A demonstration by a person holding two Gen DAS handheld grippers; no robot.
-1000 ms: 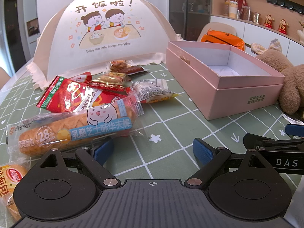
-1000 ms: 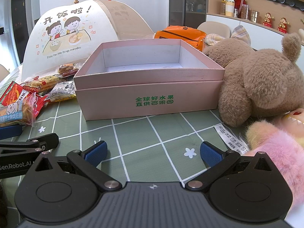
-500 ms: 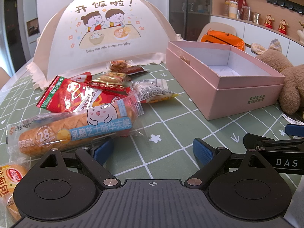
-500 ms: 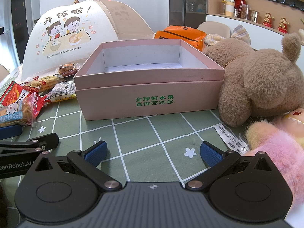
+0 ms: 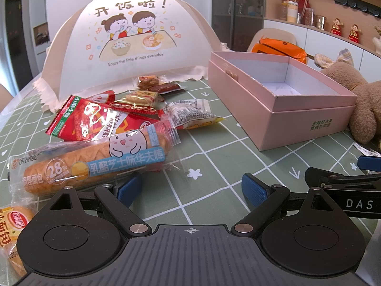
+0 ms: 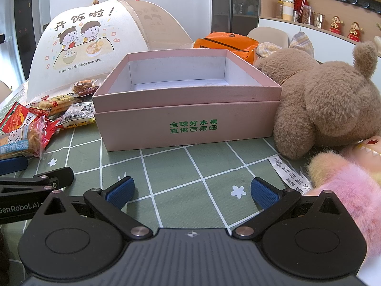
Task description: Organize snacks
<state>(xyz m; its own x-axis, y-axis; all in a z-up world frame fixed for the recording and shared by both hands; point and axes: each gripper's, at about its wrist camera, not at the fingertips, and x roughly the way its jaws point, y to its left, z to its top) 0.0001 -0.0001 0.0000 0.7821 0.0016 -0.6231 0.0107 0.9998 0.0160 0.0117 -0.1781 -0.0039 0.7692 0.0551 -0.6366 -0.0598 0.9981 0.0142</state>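
An open pink box (image 5: 283, 100) stands on the green checked tablecloth; it also shows in the right wrist view (image 6: 188, 109), with nothing seen inside. Several snack packets lie left of it: a long bread stick packet (image 5: 95, 162), a red packet (image 5: 95, 121), a grey-and-yellow packet (image 5: 190, 116) and small ones behind (image 5: 157, 84). My left gripper (image 5: 191, 188) is open and empty, low over the cloth, just in front of the bread stick packet. My right gripper (image 6: 191, 190) is open and empty in front of the box.
A folding food cover (image 5: 133, 47) with a cartoon print stands behind the snacks. A brown teddy bear (image 6: 328, 100) and a pink plush toy (image 6: 350, 186) lie right of the box. An orange bag (image 6: 226, 44) sits behind it. Another bread packet (image 5: 14, 224) lies at far left.
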